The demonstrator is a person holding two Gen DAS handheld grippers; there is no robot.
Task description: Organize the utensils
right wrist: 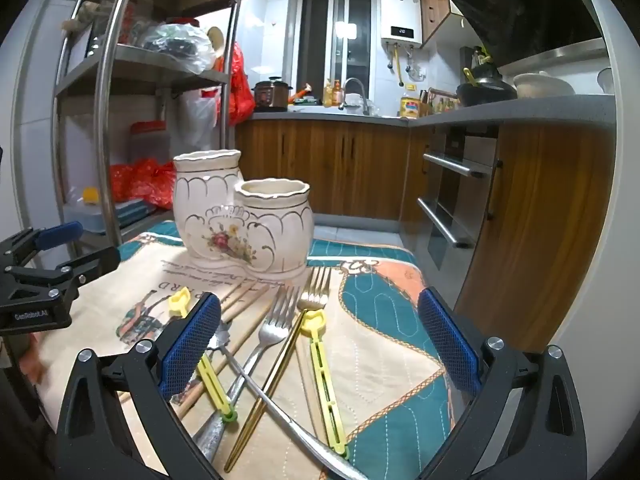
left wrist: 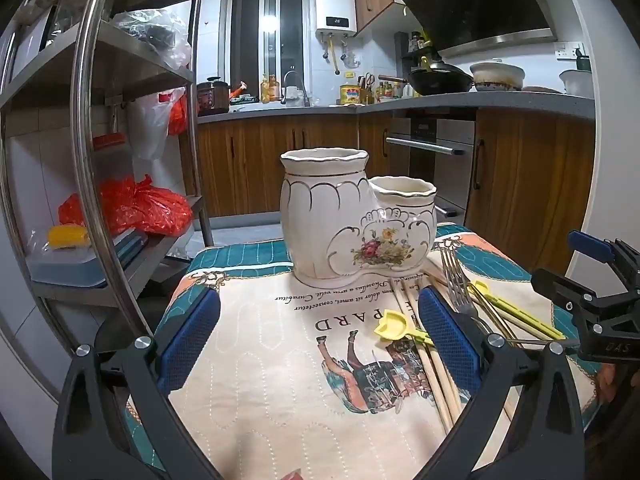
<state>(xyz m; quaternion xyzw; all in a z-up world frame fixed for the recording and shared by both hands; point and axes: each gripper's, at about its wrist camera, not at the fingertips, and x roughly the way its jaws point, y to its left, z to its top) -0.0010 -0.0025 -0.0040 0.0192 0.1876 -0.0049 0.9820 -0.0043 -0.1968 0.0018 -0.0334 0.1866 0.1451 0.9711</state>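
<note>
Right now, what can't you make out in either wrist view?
- Inside of the ceramic holder: both views look from below its rims, so contents unknown.
- Wooden chopsticks: right view, partly behind the right gripper finger.
- Silver fork: left view, handle hidden by the left gripper.

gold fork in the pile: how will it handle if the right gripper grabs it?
The gold fork looks like polished metal, so probably stiff but slippery against the fingers. Its handle is thin, which likely leaves little to pinch. A silver utensil crosses over its handle, so lifting may drag that along.
</note>
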